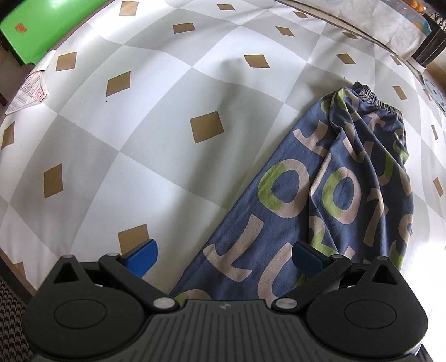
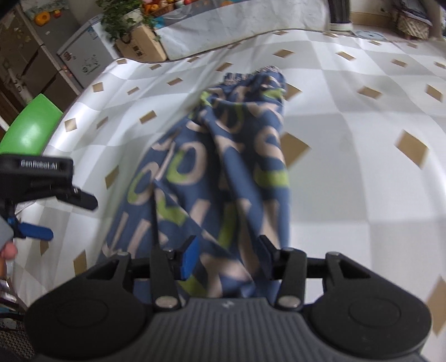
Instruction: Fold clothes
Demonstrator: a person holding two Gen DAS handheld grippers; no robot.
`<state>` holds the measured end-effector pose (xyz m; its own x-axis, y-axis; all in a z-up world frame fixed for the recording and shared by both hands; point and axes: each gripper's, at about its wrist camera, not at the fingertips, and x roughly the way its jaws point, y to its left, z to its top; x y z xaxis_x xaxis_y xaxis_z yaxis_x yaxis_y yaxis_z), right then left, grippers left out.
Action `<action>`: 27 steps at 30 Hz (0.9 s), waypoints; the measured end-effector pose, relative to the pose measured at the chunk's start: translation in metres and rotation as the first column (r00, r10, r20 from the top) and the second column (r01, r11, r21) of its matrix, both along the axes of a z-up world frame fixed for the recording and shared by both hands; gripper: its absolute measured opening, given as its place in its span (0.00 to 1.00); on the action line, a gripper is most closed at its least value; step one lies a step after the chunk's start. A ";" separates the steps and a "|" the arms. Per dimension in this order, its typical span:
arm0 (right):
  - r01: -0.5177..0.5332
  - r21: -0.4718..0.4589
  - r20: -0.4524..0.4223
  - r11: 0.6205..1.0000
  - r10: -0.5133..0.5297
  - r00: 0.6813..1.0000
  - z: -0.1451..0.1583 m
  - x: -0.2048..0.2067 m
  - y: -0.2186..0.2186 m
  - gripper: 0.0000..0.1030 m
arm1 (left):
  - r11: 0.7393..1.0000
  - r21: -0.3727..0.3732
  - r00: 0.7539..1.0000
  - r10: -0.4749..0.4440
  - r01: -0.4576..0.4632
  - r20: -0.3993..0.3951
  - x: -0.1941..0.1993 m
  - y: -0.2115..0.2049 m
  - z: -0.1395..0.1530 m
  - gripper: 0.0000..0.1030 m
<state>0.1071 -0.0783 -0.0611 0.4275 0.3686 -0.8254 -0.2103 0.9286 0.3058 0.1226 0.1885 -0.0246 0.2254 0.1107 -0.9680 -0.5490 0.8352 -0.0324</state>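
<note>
On the checkered tablecloth (image 1: 156,172) lie the blue trousers (image 1: 329,200), printed with big cream and green letters, stretched out as one long narrow strip. Long axis runs away from both grippers: elastic waistband (image 1: 373,98) at the far end, leg end nearest the person, passing under the gripper bodies. In the left wrist view the strip slants from bottom centre up to the right; in the right wrist view it runs nearly straight up the middle, waistband end bunched and narrower. Fabric is creased lengthwise, with one fold ridge down the middle and the right half lying rumpled over itself. Left gripper (image 1: 224,257) has its jaws spread wide, nothing pinched: left blue pad sits over bare tablecloth just beside the cloth's left edge, right pad over the fabric, so the near leg section lies between and below them. Can't tell whether the pads touch the cloth. Right gripper (image 2: 227,257) is part open, jaws apart with trouser fabric showing in the gap; pads don't appear to press on it, though the frame is motion-blurred so contact is uncertain. Left gripper also shows at the left edge of the right wrist view, well left of the trousers, with a bit of the person's hand (image 2: 8,252) below it. Further out: a green chair (image 2: 30,125) by the table's left edge, a printed paper (image 1: 30,92) on the table near that chair, a potted plant (image 2: 122,16) and a cardboard box (image 2: 142,46) beyond the far edge.
</note>
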 end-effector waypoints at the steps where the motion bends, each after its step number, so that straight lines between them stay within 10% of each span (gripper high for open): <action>1: 0.007 -0.010 -0.003 1.000 -0.007 1.000 -0.001 -0.005 -0.003 0.43 | 1.000 0.003 1.000 -0.002 0.002 -0.002 0.000 0.000 0.000 1.00; 23: -0.038 -0.213 0.025 0.976 0.045 0.999 -0.020 -0.059 0.009 0.50 | 0.999 0.022 0.999 -0.048 0.049 -0.020 -0.012 -0.005 0.002 1.00; 27: -0.028 -0.225 0.039 0.974 0.038 0.999 -0.019 -0.065 0.009 0.29 | 0.999 0.025 0.999 -0.037 0.037 -0.012 -0.016 -0.001 0.007 1.00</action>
